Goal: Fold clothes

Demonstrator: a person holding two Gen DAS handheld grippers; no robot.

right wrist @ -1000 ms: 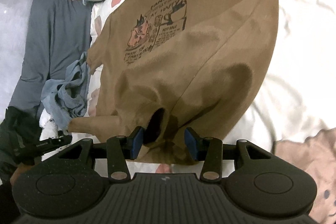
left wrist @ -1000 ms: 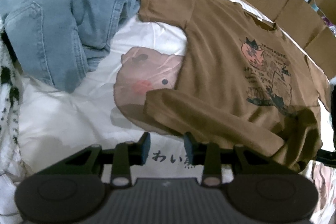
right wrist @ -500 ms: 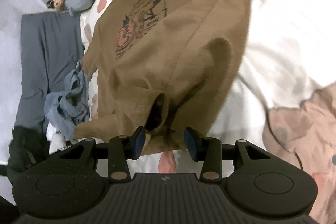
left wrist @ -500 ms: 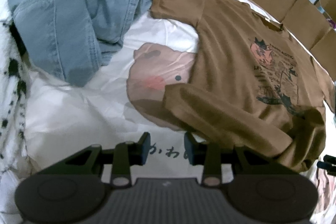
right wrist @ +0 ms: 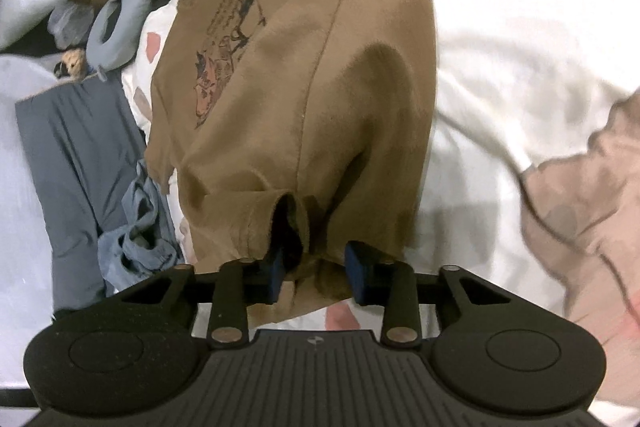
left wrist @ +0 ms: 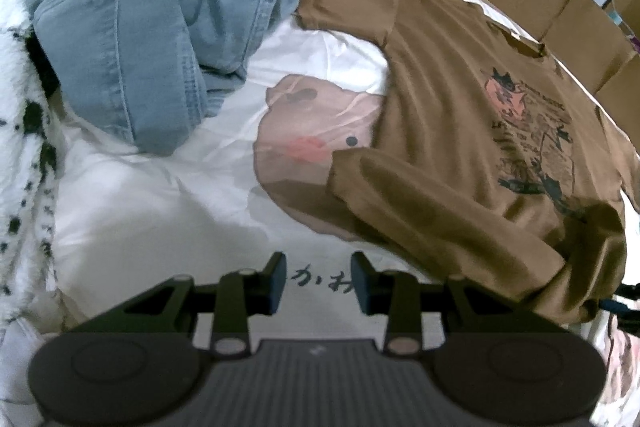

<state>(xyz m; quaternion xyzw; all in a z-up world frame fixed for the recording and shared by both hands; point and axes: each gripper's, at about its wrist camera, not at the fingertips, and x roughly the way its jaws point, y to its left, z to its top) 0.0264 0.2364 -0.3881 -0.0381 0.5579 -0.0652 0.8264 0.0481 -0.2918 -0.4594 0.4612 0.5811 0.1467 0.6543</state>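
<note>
A brown cotton T-shirt with a cartoon cat print (left wrist: 472,131) is spread on a white bed sheet printed with pink bears (left wrist: 168,211), its bottom hem bunched at the near edge. Compared with a second ago, the right claw (right wrist: 316,269) has been lowered and rolled onto that hem, and its jaws are closing with the bunched fabric between them; the pads are not yet seen pressing. A grasp for the first fold is judged imminent. The left claw (left wrist: 320,281) is held partly open and empty over the sheet, beside crumpled blue denim jeans (left wrist: 132,39).
</note>
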